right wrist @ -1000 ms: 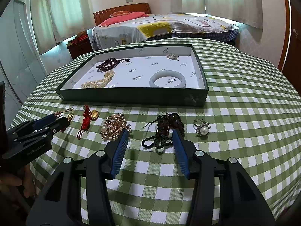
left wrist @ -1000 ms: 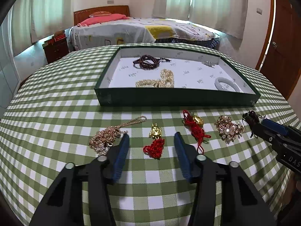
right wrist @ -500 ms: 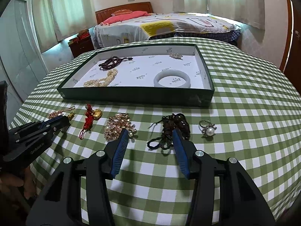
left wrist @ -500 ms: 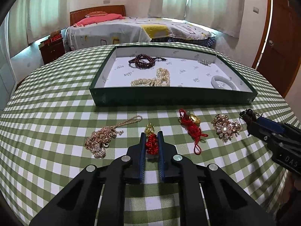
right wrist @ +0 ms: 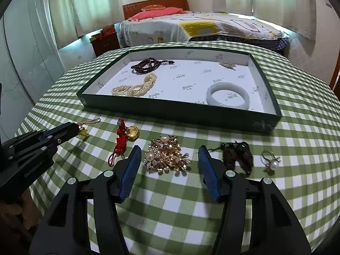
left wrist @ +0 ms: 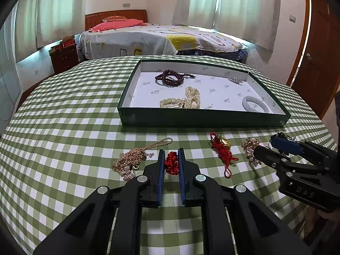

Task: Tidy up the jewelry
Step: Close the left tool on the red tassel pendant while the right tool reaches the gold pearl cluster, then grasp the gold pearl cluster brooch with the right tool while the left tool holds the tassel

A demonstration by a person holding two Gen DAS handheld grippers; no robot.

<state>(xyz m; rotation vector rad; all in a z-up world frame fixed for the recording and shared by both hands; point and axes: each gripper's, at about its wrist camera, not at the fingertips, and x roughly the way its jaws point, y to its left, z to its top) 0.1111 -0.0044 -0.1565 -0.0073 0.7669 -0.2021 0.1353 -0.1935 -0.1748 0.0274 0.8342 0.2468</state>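
One green tray (right wrist: 212, 114) sits on the checked tabletop (right wrist: 297, 127) and holds four pieces: a dark bead string (right wrist: 150, 63), a pearl strand (right wrist: 136, 88), a white bangle (right wrist: 227, 94) and a small sparkly piece (right wrist: 227, 64) near its far wall.

In front of the tray lie six loose pieces in a row. From the left: a gold chain (left wrist: 131, 159), a red knot charm (left wrist: 171, 163), a red cord with a gold nugget (right wrist: 123, 140), a gold pearl brooch (right wrist: 165, 155), a dark cord bundle (right wrist: 238, 155) and a pearl ring (right wrist: 271, 161).

The left hand-held gripper (left wrist: 171, 165) is clamped on the red knot charm, in front of the tray's left end. The right hand-held gripper (right wrist: 169, 163) has its jaws opening, set apart on either side of the brooch without touching it.
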